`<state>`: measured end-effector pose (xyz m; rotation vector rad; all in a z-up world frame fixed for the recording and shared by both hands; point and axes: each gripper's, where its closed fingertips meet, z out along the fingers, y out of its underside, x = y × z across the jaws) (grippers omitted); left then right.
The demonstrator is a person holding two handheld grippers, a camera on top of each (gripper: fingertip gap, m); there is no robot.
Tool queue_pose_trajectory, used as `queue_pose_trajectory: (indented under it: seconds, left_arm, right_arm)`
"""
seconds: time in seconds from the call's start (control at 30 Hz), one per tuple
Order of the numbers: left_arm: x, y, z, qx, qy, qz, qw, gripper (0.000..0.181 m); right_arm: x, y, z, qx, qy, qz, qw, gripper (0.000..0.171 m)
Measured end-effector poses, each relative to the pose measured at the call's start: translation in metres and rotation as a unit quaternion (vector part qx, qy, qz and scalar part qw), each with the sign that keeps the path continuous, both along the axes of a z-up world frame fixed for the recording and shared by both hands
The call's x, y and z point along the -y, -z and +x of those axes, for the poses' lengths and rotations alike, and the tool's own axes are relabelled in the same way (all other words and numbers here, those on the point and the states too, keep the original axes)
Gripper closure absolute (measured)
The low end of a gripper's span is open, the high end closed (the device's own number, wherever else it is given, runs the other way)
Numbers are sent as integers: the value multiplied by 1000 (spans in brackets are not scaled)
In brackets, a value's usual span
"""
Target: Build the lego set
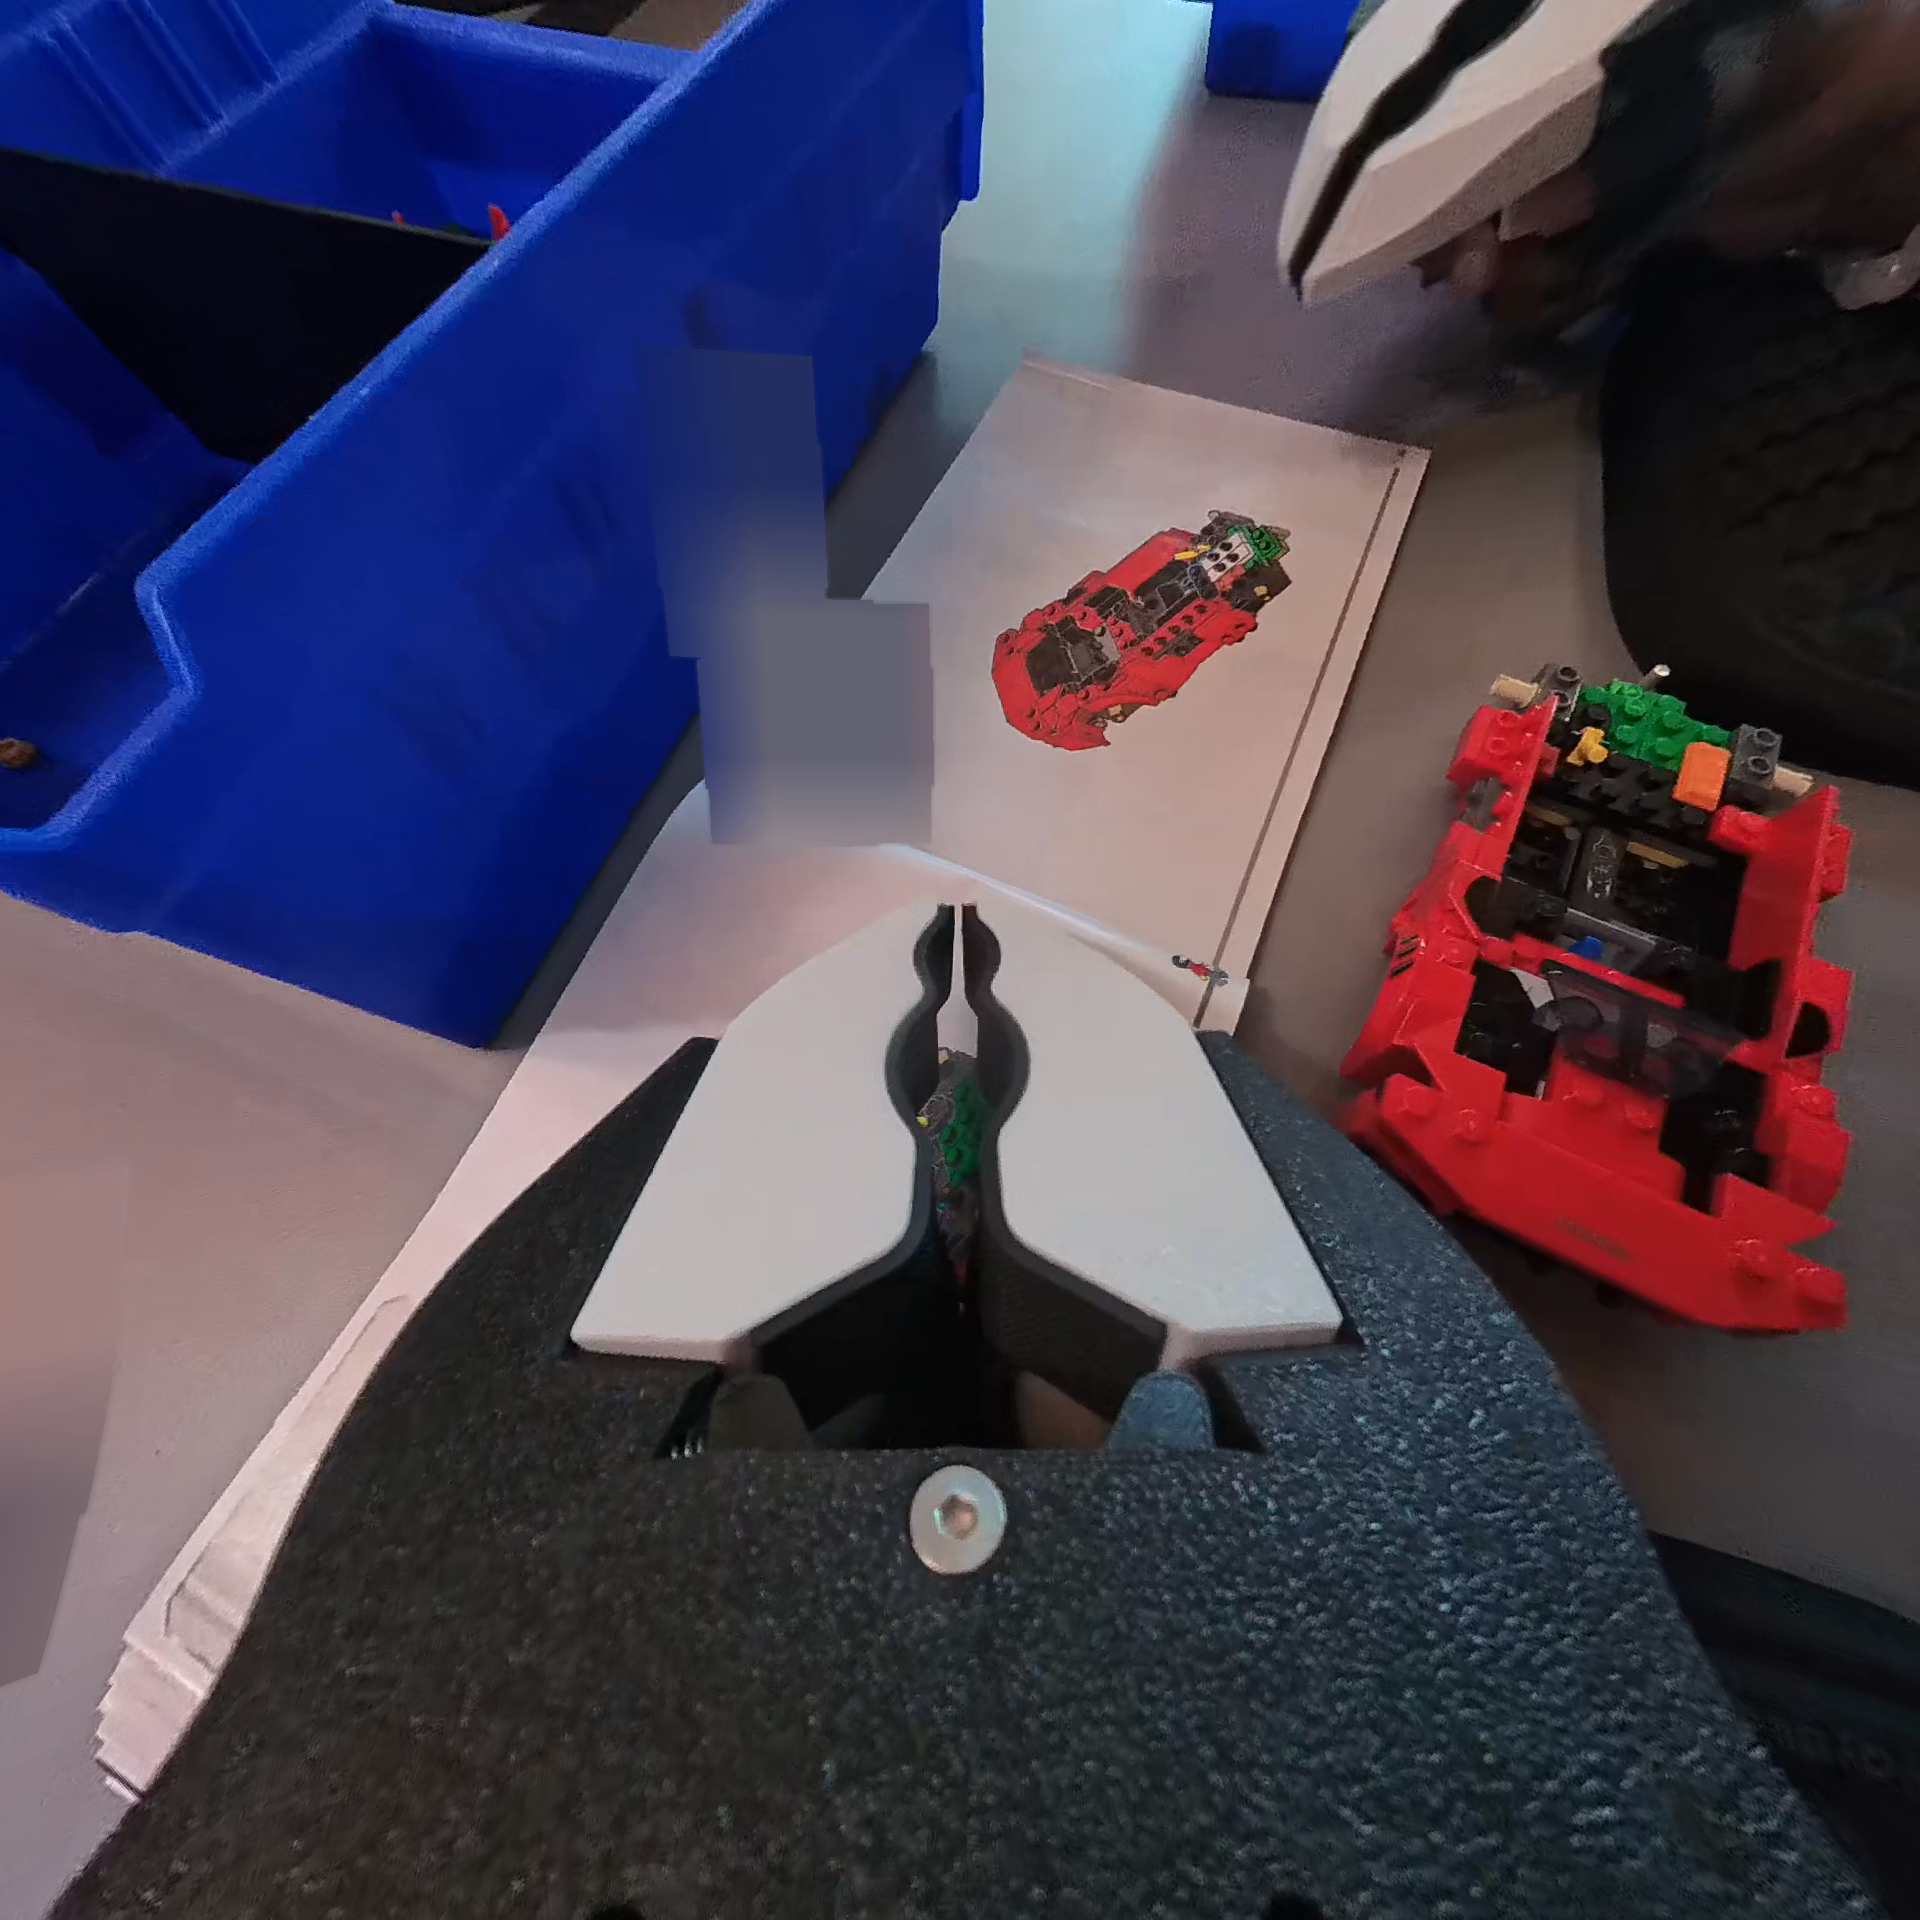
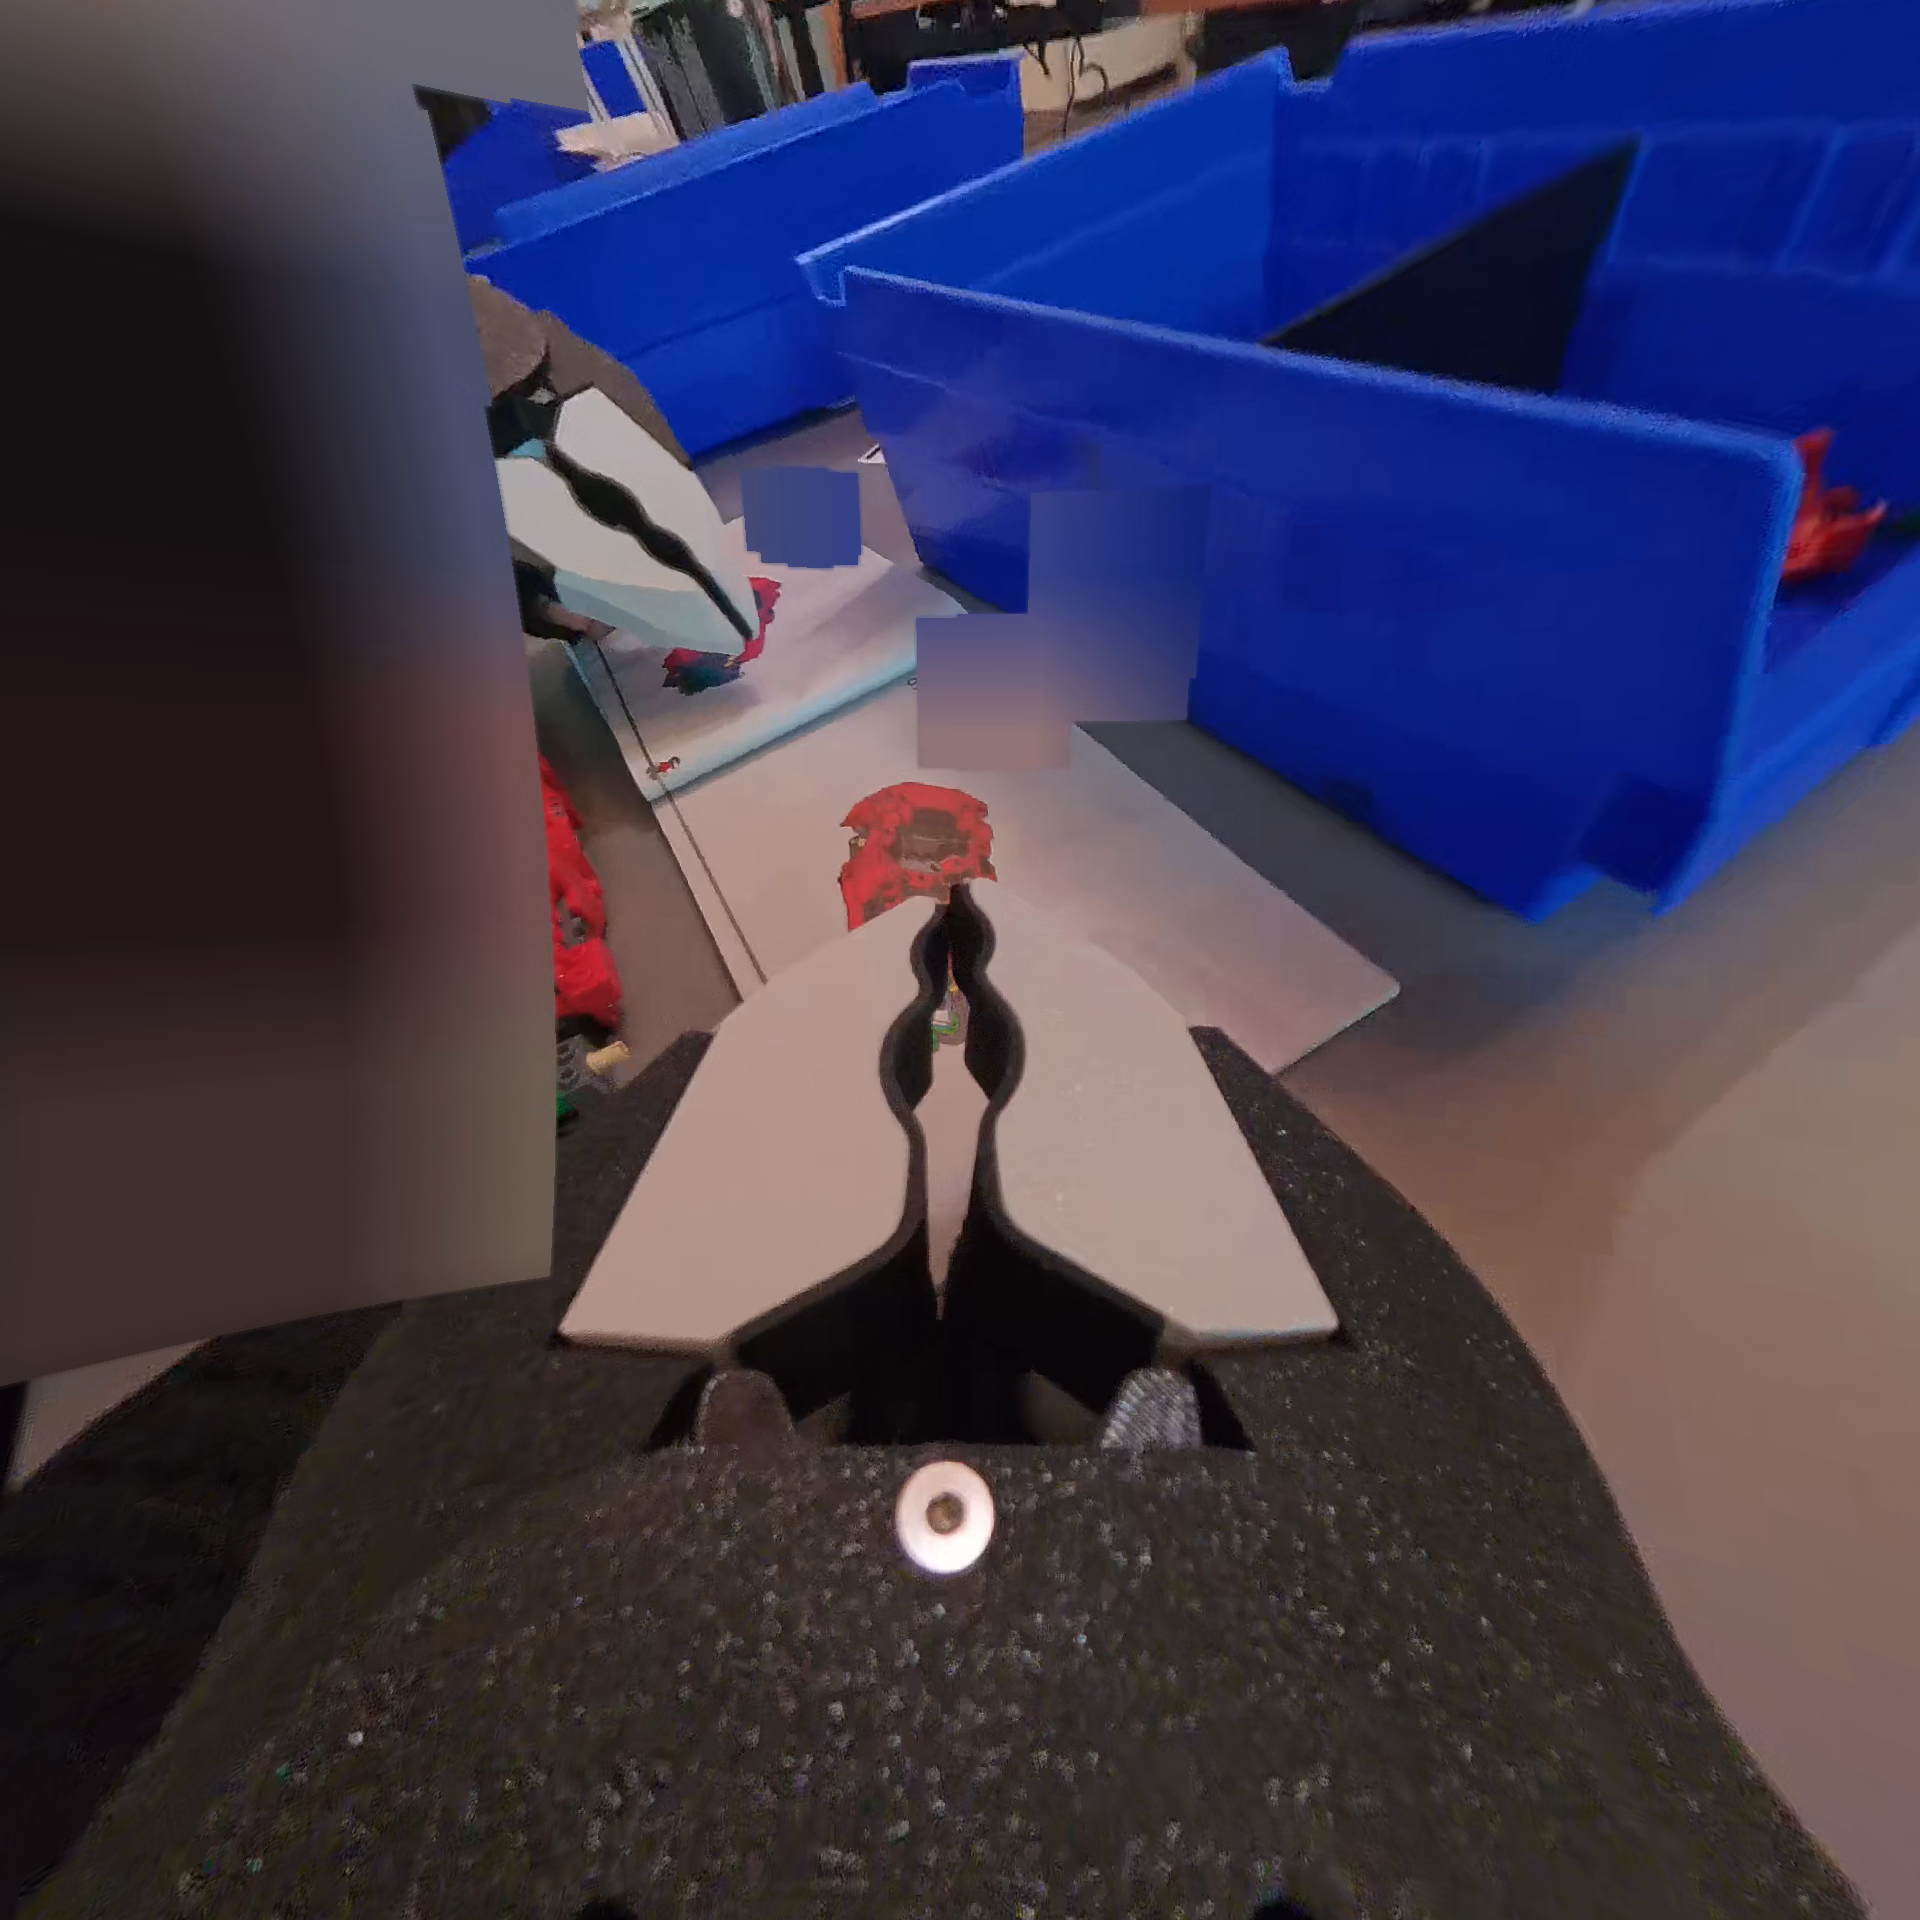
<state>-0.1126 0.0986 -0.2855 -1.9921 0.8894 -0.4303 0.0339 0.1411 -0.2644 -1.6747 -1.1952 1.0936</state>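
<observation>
A partly built red lego car (image 1: 1621,1018) with black, green and orange bricks lies on the grey table, right of the open instruction booklet (image 1: 1122,810). A sliver of the car shows in the right wrist view (image 2: 577,935). My left gripper (image 1: 957,914) is shut and hovers over the booklet's near page, left of the car. I see nothing between its tips. My right gripper (image 2: 951,904) is shut over a booklet page (image 2: 1143,935) with a printed red car. It also shows in the left wrist view (image 1: 1299,270), raised beyond the booklet.
Large blue bins (image 1: 436,582) stand left of the booklet. In the right wrist view they (image 2: 1351,582) line the right, one holding red pieces (image 2: 1829,514). A dark ribbed object (image 1: 1766,520) lies behind the car. Bare table (image 2: 1662,1195) shows on the right. The tips of one gripper are about 15 cm away from the tips of the other.
</observation>
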Motion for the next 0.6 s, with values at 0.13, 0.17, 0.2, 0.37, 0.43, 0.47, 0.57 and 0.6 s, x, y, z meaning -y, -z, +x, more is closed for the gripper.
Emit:
queue_pose_trajectory:
  seconds: [0.13, 0.17, 0.2, 0.37, 0.43, 0.47, 0.57, 0.6]
  left_arm:
    - [-1, -2, 0, 6, -2, 10, 1000, 178]
    - [-2, -1, 0, 7, -5, 11, 1000, 177]
    - [-2, -1, -1, 8, -7, 11, 1000, 176]
    - [-2, -5, 0, 24, -5, 9, 1000, 174]
    - [-1, -8, 2, 37, -2, 10, 999, 174]
    - [-1, -9, 2, 40, -3, 11, 999, 174]
    - [-1, -9, 1, 41, -4, 9, 999, 174]
    - [-1, -10, 1, 42, -4, 10, 999, 174]
  right_arm:
    - [0, -3, -3, 8, 5, 37, 999, 169]
    - [0, -11, -7, -6, 5, 39, 999, 159]
    - [-2, -23, -10, -17, 9, 39, 999, 145]
    - [-74, -86, -19, 131, 65, 80, 986, 135]
    - [-108, -86, -33, 212, 49, 41, 975, 140]
    - [-125, -74, -40, 262, 39, 10, 964, 141]
    - [-170, -16, -57, 396, 24, -60, 916, 146]
    - [-178, 4, -57, 441, 23, -78, 894, 146]
